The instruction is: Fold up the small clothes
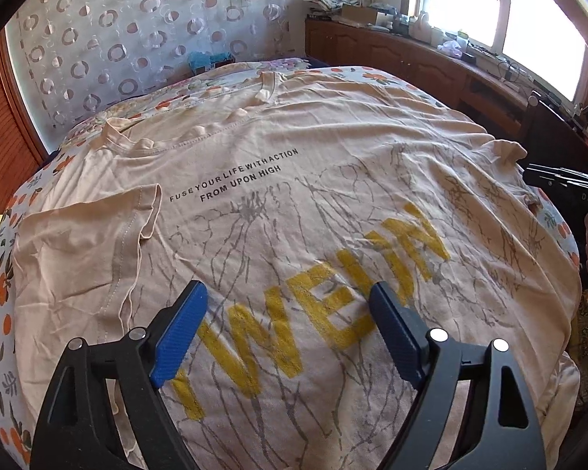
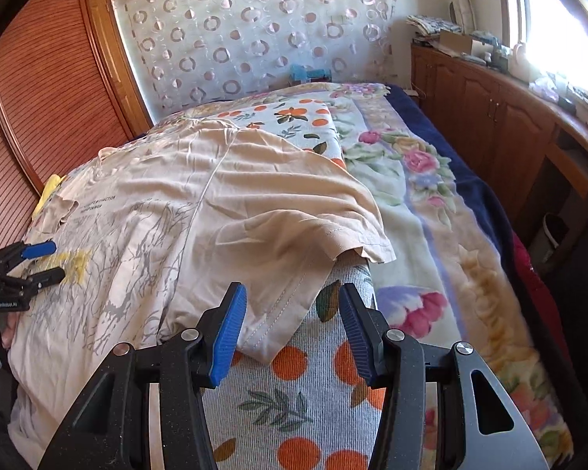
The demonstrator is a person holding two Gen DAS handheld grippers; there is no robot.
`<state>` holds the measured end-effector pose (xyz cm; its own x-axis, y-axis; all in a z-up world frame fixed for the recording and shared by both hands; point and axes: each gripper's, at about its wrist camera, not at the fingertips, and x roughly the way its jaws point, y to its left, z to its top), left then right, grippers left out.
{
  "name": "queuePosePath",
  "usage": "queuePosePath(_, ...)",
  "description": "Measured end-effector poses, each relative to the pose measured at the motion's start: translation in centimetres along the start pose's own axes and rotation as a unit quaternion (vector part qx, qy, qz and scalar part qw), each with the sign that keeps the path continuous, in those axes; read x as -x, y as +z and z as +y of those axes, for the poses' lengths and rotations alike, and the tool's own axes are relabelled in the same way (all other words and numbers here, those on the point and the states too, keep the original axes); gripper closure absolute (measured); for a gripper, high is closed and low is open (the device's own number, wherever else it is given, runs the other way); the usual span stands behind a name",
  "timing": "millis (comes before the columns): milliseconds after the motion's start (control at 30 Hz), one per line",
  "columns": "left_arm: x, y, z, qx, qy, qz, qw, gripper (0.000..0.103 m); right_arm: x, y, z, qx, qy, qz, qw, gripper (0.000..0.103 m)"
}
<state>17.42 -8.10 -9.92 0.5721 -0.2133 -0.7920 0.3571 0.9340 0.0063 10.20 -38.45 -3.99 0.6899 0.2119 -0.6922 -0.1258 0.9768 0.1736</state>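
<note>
the fingers of the left gripper [image 1: 288, 337] are standing wide apart at the bottom of the left wrist view, holding nothing, hovering over the yellow lettering [image 1: 313, 313] printed on the t-shirt [image 1: 294, 203]. in the right wrist view the right gripper [image 2: 292, 329] is also gaping open at the bottom centre, its blue pads [image 2: 229, 337] framing the hem corner of the shirt's sleeve [image 2: 294, 235] without closing on it; whether a pad is touching the cloth cannot be told.

the t-shirt is lying face up and mostly flat across the orange-print cloth [image 2: 294, 391], filling the middle of the left wrist frame. its other sleeve [image 1: 86, 243] is already turned inward at the left of that frame, and the collar [image 1: 200, 117] is sitting toward the upper middle. further back, the floral blanket [image 2: 411, 180] is running up the right of the right wrist frame, with the patterned headboard cover [image 2: 254, 39] across the top and the wooden cabinet [image 2: 490, 117] at the upper right.

the likely next step is pinching the sleeve and folding it inward. the risk from here: the pads may be catching the cloth underneath along with the hem, since the two are lying pressed together, and lifting would then be dragging the whole shirt askew. a shallow pinch on thin fabric could also be slipping mid-fold.
</note>
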Motion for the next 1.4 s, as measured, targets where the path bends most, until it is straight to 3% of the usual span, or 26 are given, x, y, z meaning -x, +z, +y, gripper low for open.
queuePosePath(367,-0.1,0.1,0.0,0.000,0.002,0.001,1.0000,0.015,-2.2,1.5,1.0,0.014,-0.033,0.005,0.999,0.052)
queuePosePath(467,-0.1,0.1,0.0,0.000,0.002,0.001,1.0000,0.015,-2.7,1.5,1.8,0.042,-0.056,0.004,0.998,0.071)
queuePosePath(533,-0.1,0.1,0.0,0.000,0.002,0.001,1.0000,0.015,-2.8,1.6,2.4,0.058,-0.047,0.004,0.997,0.096)
queuePosePath(700,0.1,0.0,0.2,0.001,-0.001,0.001,1.0000,0.015,-2.4,2.3,3.9,0.087,-0.047,-0.013,0.995,0.098)
queuePosePath(900,2.5,-0.3,1.6,0.022,-0.010,-0.026,0.9994,0.015,0.6,5.4,8.6,0.131,0.004,-0.065,0.989,0.098)
queuePosePath(1067,5.3,-1.0,2.5,0.035,-0.011,-0.060,0.9975,0.015,1.3,5.5,14.6,0.182,0.115,-0.057,0.975,0.097)
queuePosePath(1133,5.9,-1.4,2.7,0.038,-0.015,-0.069,0.9968,0.015,1.2,4.8,15.8,0.193,0.138,-0.050,0.970,0.078)
queuePosePath(1200,6.5,-1.7,2.9,0.043,-0.013,-0.077,0.9960,0.015,1.3,4.3,16.1,0.198,0.141,-0.050,0.969,0.058)
queuePosePath(1233,6.7,-1.8,3.0,0.045,-0.012,-0.080,0.9957,0.015,1.6,4.2,15.7,0.196,0.138,-0.055,0.969,0.055)
queuePosePath(1400,6.8,-2.0,3.0,0.047,-0.016,-0.086,0.9950,0.015,0.7,4.9,12.4,0.146,0.100,-0.048,0.983,0.055)
